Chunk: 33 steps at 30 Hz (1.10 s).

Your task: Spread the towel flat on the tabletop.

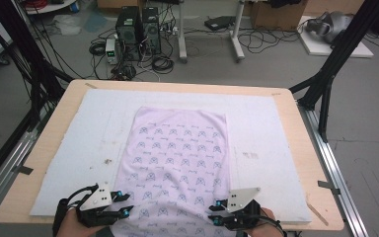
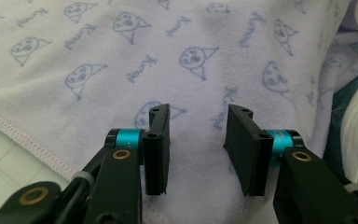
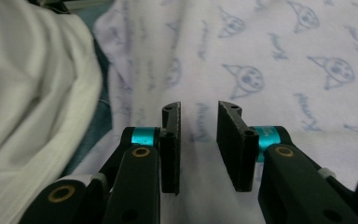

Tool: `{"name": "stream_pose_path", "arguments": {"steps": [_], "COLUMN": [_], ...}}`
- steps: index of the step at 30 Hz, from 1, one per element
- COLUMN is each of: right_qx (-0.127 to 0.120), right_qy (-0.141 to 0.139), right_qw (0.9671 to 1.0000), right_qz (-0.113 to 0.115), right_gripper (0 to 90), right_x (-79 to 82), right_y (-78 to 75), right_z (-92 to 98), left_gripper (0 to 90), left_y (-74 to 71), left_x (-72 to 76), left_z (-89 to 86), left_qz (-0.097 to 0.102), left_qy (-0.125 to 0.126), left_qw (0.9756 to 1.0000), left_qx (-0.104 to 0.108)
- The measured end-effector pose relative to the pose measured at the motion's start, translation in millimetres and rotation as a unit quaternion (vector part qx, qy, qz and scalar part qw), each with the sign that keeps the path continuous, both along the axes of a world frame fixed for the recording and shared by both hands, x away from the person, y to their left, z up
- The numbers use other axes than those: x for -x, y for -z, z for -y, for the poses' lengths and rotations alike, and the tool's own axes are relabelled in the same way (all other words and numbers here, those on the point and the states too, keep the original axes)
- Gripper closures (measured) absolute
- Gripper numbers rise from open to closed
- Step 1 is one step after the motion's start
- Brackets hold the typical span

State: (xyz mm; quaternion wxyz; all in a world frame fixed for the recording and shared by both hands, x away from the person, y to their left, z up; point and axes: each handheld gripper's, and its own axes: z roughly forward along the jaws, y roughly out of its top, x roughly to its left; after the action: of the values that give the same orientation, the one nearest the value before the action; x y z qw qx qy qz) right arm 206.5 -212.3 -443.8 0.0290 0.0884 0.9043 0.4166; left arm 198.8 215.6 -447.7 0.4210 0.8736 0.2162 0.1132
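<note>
On the white mat covering the wooden table lies a pale lilac printed cloth, spread flat with its near edge rumpled between the 2 grippers; the left gripper sits at the cloth's near left corner, jaws parted over the fabric with nothing pinched; the right gripper sits at the near right corner, its gap narrower, likewise gripping nothing.

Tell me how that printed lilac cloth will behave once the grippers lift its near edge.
The printed cloth will probably go limp and drape, since its near edge already bunches into soft folds between the left gripper and right gripper. It looks thin, so likely light. Lying on the felt-like white mat, it may drag rather than slide.
</note>
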Motion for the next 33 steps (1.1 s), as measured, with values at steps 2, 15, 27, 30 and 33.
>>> {"name": "stream_pose_path", "arguments": {"steps": [2,15,27,30,33], "right_qx": [-0.01,-0.031,-0.043,-0.042,-0.035], "right_qy": [0.013,0.126,0.193,0.195,0.196], "right_qw": [0.9998,0.9915,0.9802,0.9798,0.98], "right_qz": [-0.006,0.007,0.007,0.009,0.0], "right_gripper": [65.2,49.8,30.6,29.1,28.1], "right_x": [-2.6,-58.6,-114.8,-129.5,-143.3], "right_y": [-3.3,-24.2,-41.8,-46.6,-49.2], "right_z": [2.8,11.4,22.5,23.0,21.6], "left_gripper": [58.8,45.7,35.2,34.6,34.6], "left_y": [-2.0,-19.0,-40.1,-47.7,-53.4], "left_x": [-2.5,-54.1,-99.5,-111.6,-121.9], "left_z": [-0.6,-3.6,-4.2,-3.8,-4.4], "left_qz": [0.002,0.003,0.018,0.021,0.019], "left_qy": [-0.003,-0.055,-0.107,-0.117,-0.129], "left_qw": [1.0,0.997,0.9923,0.9908,0.9891], "left_qx": [0.003,0.054,0.059,0.065,0.069]}}
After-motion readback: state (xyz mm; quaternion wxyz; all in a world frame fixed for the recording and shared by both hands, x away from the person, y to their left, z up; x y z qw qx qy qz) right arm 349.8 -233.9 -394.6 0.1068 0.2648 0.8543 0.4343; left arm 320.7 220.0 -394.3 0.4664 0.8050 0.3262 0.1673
